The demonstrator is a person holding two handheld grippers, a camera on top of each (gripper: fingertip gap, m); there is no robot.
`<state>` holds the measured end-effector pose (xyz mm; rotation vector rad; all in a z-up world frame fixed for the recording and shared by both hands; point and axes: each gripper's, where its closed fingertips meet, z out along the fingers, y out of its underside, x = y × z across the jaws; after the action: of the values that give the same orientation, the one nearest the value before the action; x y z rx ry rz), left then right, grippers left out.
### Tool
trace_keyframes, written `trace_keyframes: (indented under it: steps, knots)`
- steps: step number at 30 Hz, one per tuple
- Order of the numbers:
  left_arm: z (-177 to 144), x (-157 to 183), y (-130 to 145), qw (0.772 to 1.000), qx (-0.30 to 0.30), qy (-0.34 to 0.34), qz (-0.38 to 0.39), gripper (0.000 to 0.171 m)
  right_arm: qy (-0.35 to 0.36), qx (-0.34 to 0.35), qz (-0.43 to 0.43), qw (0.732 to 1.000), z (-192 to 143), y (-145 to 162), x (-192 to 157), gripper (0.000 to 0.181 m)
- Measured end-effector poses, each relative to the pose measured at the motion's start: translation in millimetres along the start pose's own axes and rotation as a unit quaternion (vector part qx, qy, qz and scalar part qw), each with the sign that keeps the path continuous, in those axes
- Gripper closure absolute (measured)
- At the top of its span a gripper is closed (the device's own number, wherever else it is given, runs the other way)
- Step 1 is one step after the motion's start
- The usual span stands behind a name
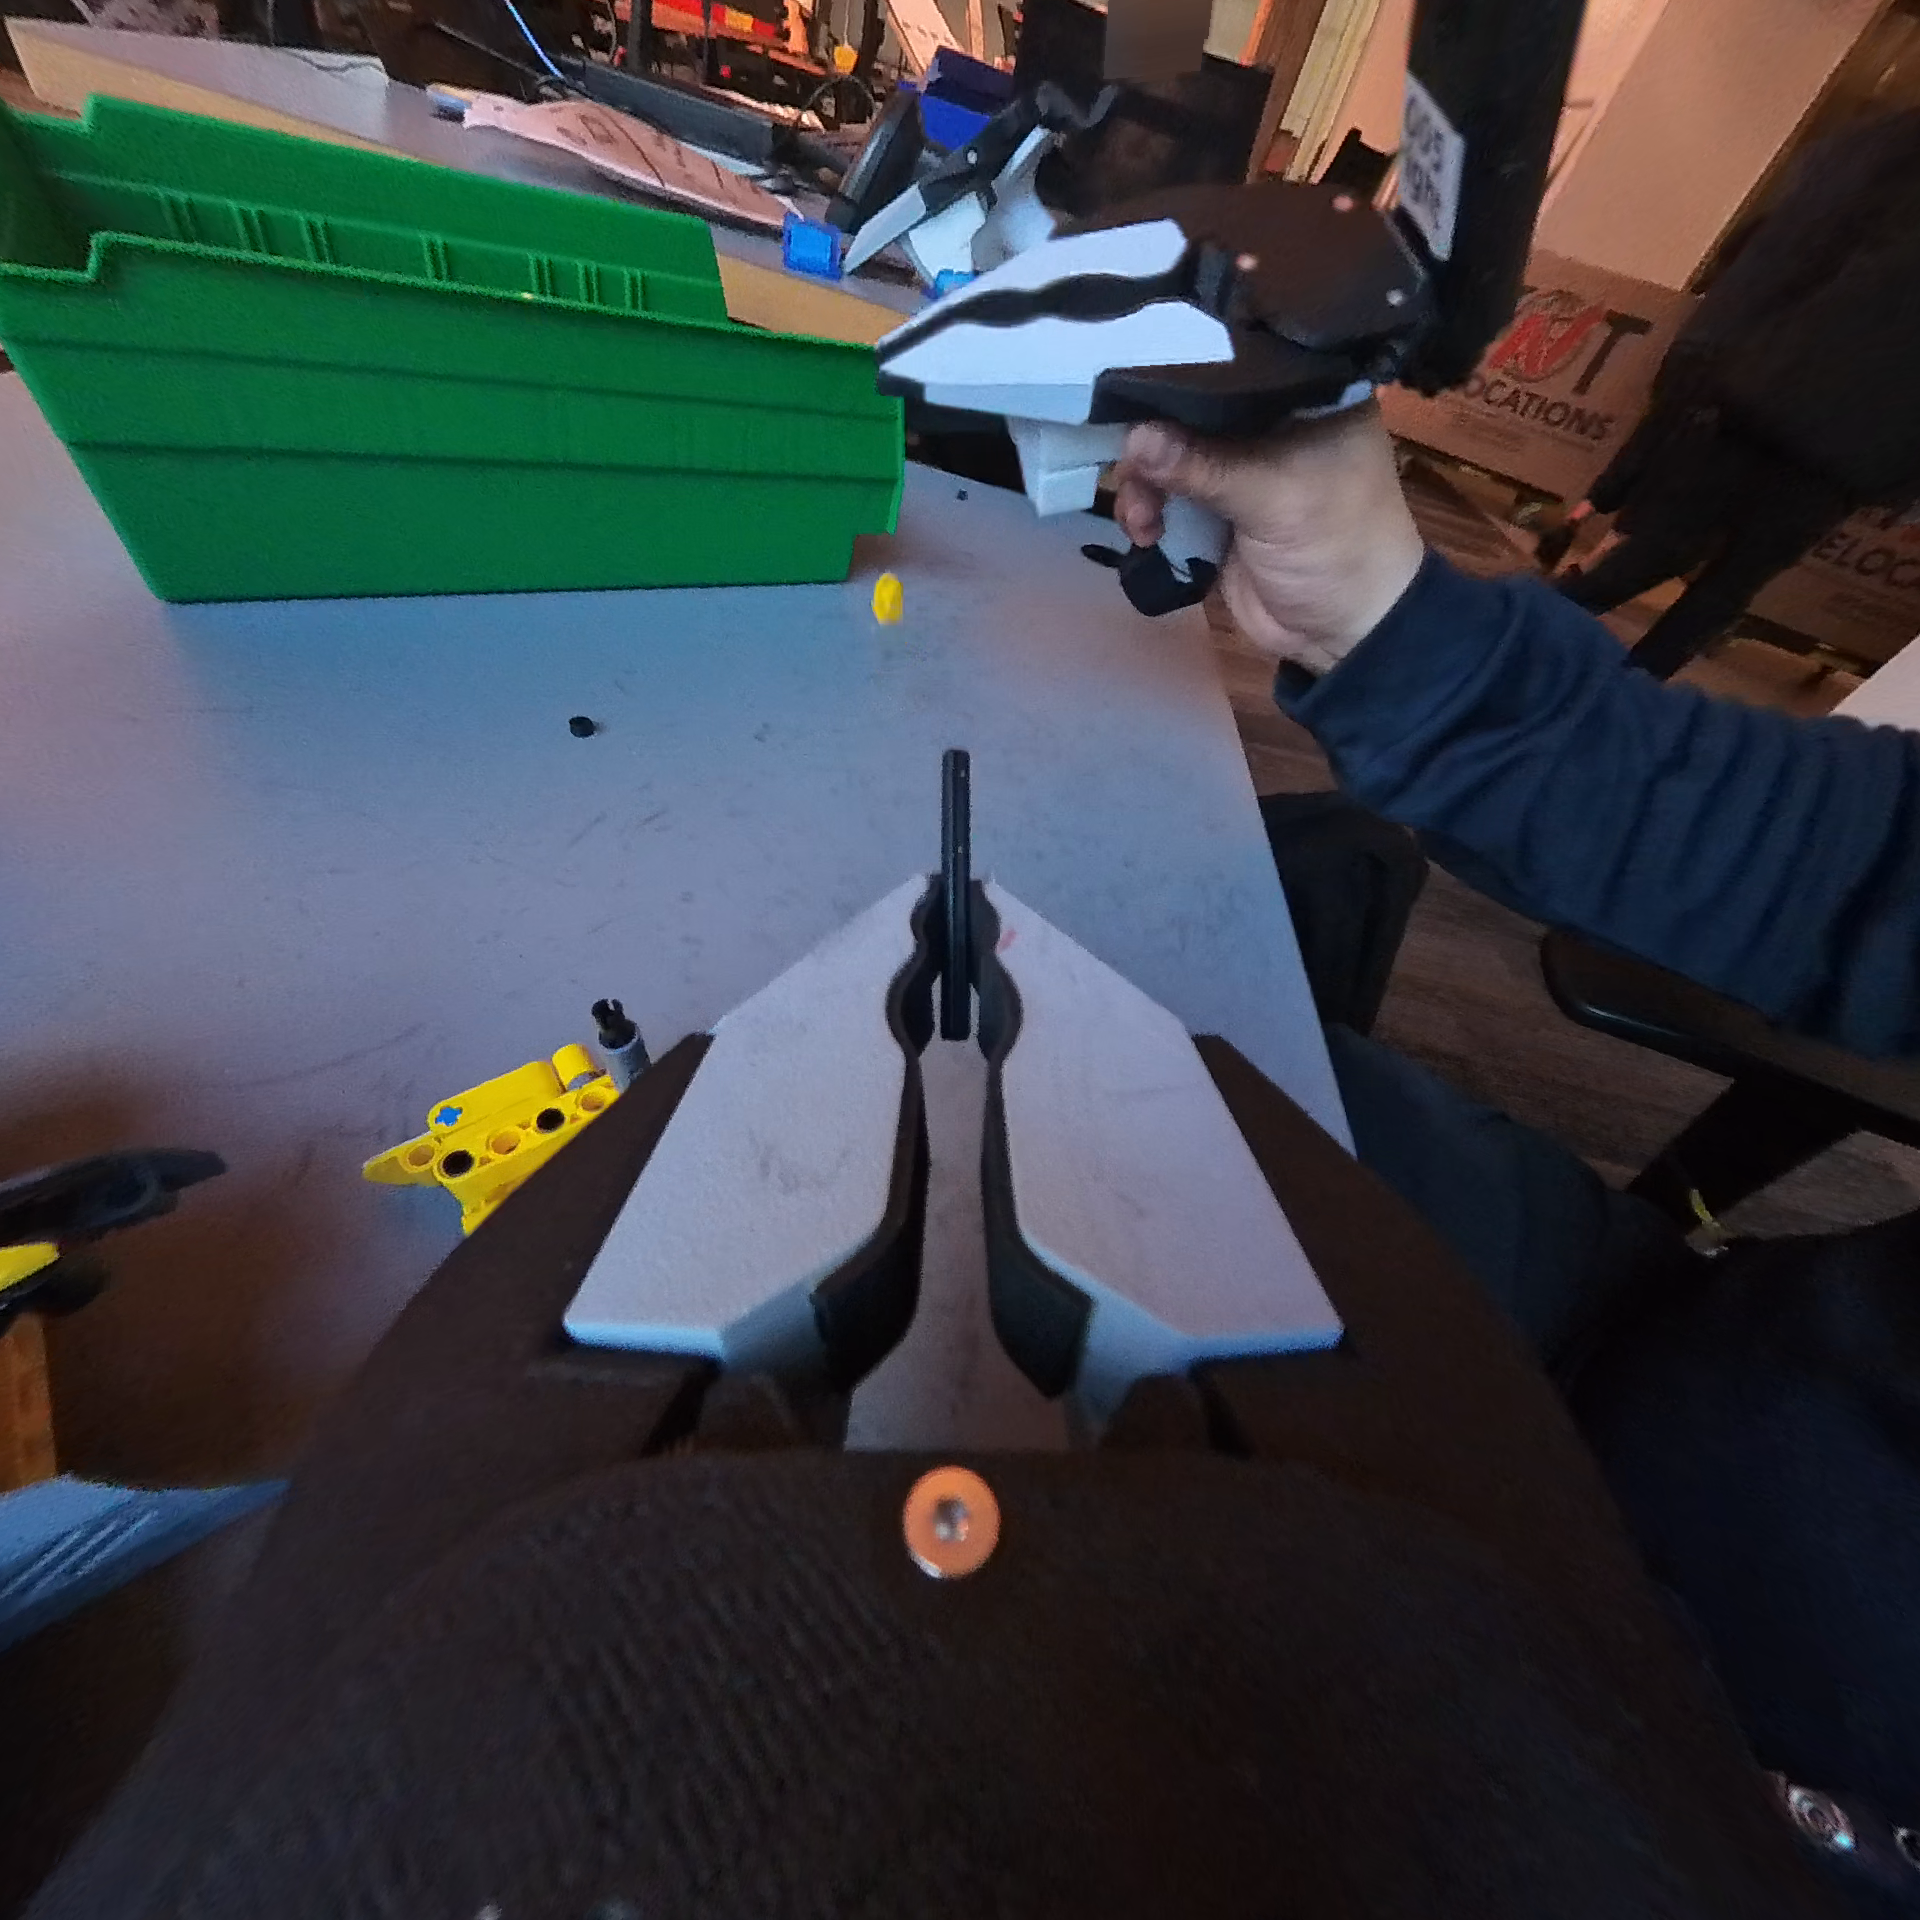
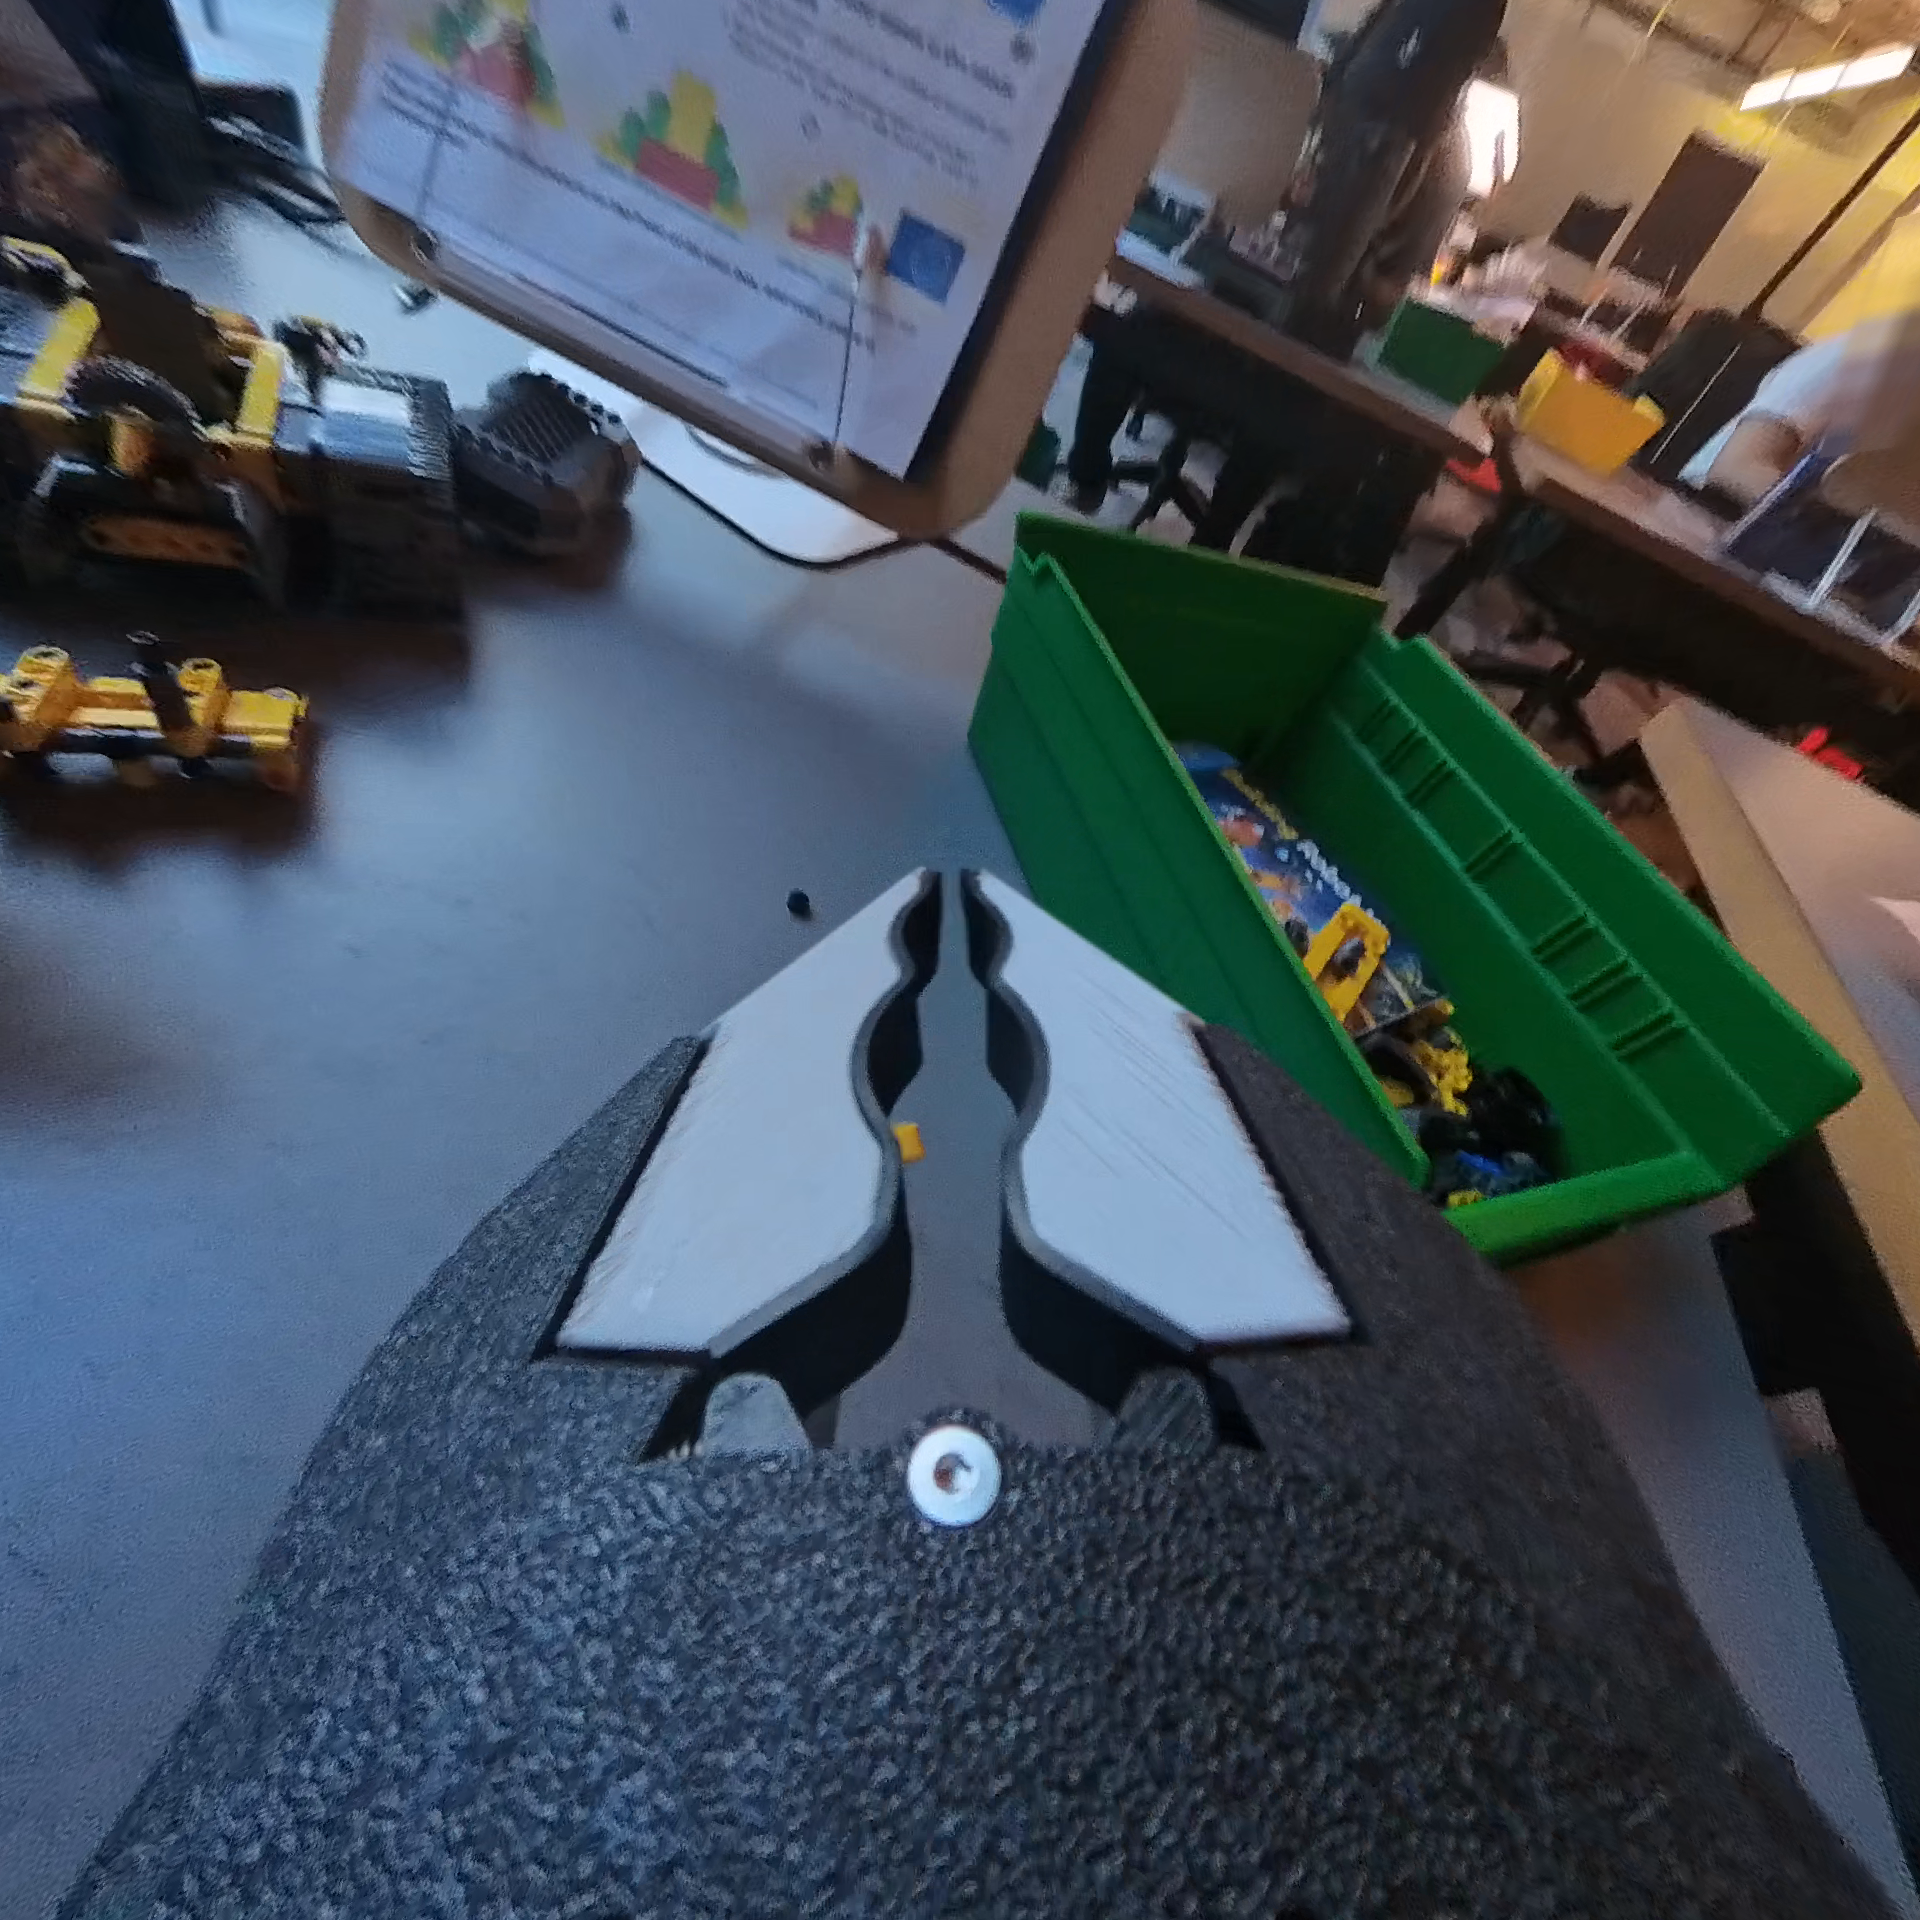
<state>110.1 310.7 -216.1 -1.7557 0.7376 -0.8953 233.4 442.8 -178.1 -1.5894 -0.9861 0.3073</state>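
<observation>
A: Black rod (image 1: 955,831) is pinched upright in the left gripper (image 1: 954,904), over the grey table (image 1: 416,810).
B: Right one?
A: Right gripper (image 2: 948,883) holds nothing, fingers almost together, raised beside the green bin (image 2: 1091,831). Probably parked clear.
B: Loose bits?
A: Yellow piece (image 1: 886,598) near the bin, yellow bracket (image 1: 499,1132) by the left gripper.

The left gripper (image 1: 954,894) has matt white plastic fingers (image 1: 810,1122) in a finely ribbed black shell, clamping a slim black plastic axle rod (image 1: 955,831). The right gripper (image 2: 951,883) wears a coarse, pebbled black shell — its fingers smooth white. The grey laminate tabletop (image 1: 416,810) looks scuffed, faintly glossy; the green ribbed plastic bin (image 2: 1143,831) is matt; the yellow perforated plastic brick piece (image 1: 499,1132) shines slightly.
</observation>
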Motion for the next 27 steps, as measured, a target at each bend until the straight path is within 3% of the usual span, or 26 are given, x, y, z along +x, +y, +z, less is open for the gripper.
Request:
trace_keyframes:
  steps: [2,8,12,19,23,27]
  knots:
    - [0.3,-0.6,1.6,1.0,-0.004,-0.001,0.001,0.171,-0.008,-0.035,0.027,0.999,2.7,14.1,8.0,0.159]
    - [-1.6,-0.1,-3.2,1.0,0.006,0.004,-0.008,0.171,-0.084,-0.089,0.161,0.979,-5.7,64.7,4.8,0.158]
    - [2.1,1.8,3.0,1.0,-0.009,0.006,-0.005,0.171,-0.104,-0.134,0.199,0.965,-4.3,95.7,-5.5,0.153]
    - [1.4,-0.6,3.1,1.0,-0.01,0.0,-0.002,0.171,-0.16,-0.145,0.182,0.959,9.2,88.0,-32.2,0.15]
    - [1.5,-0.7,3.4,1.0,-0.011,0.0,-0.003,0.171,-0.125,-0.19,0.14,0.964,32.4,98.3,-29.7,0.148]
    - [1.0,-1.3,3.1,1.0,-0.011,-0.001,-0.002,0.171,-0.116,-0.19,0.14,0.965,54.3,92.9,-25.8,0.147]
